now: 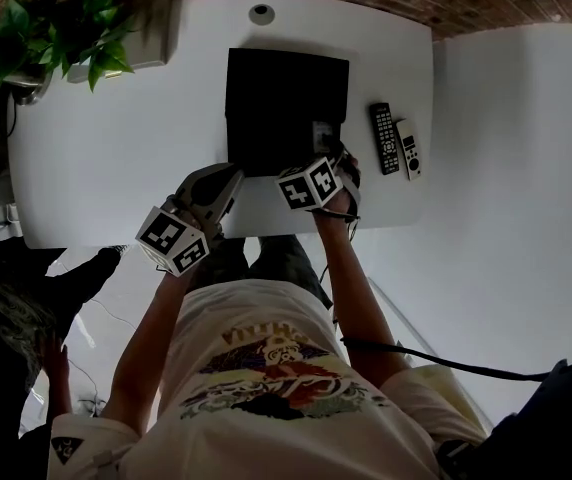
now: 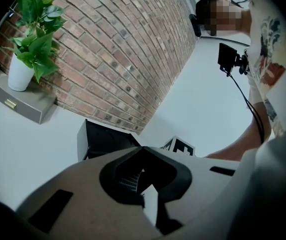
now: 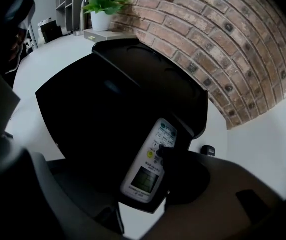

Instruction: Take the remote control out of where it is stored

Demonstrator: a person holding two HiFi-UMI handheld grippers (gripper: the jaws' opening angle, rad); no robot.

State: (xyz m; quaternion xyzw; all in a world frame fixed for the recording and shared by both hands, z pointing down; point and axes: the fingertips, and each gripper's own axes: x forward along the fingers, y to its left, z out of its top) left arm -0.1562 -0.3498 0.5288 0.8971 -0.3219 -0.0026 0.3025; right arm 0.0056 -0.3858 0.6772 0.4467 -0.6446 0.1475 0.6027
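Observation:
A black box (image 1: pixel 251 88) stands open on the white table (image 1: pixel 116 158). In its front right corner lies a pale remote control with a small screen (image 1: pixel 324 136), seen close up in the right gripper view (image 3: pixel 150 166). My right gripper (image 1: pixel 334 156) points steeply down into that corner. Its jaws (image 3: pixel 143 184) stand open around the remote, the dark right fingertip (image 3: pixel 166 152) at its buttons; I see no squeeze. My left gripper (image 1: pixel 218 180) hovers at the box's front left edge, its jaws (image 2: pixel 142 176) together with nothing between them.
Two more remotes, a black one (image 1: pixel 384 138) and a white one (image 1: pixel 409 149), lie right of the box. A potted plant (image 1: pixel 56 33) on a grey case (image 2: pixel 18 104) stands at the far left by the brick wall. Another person (image 1: pixel 6 308) stands at left.

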